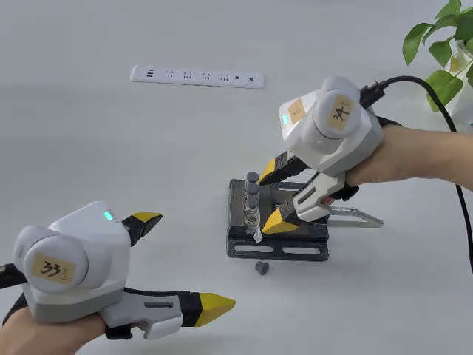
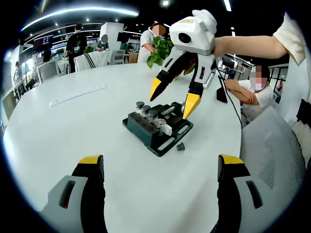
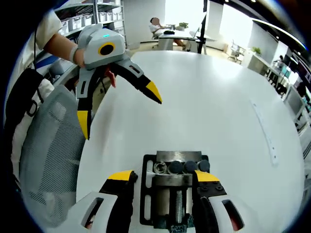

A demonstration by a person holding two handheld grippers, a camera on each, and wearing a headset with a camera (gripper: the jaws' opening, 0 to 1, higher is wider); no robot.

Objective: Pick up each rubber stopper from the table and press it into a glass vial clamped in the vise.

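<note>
The right gripper (image 1: pixel 267 201) is hovering just above the black vise (image 1: pixel 278 250) with its jaws spread apart and empty. The vise is clamping a row of 4 glass vials (image 1: pixel 252 207), 3 carrying dark stoppers (image 3: pixel 189 166) and 1 end vial standing uncapped. 1 loose rubber stopper (image 1: pixel 261 268) is lying on the white table (image 1: pixel 111 148) just beside the vise, while the left gripper (image 1: pixel 185 259) is hanging well apart, jaws spread and holding nothing.

Handwritten "33" on a tan sticker (image 1: pixel 53 270) at the rounded back of the left hand-held gripper (image 1: pixel 196 259), "34", turned sideways, on a matching sticker (image 1: pixel 341 112) atop the right hand-held gripper (image 1: pixel 262 205), with a smaller sticker (image 1: pixel 296 111) beside it too blurred to read.
</note>
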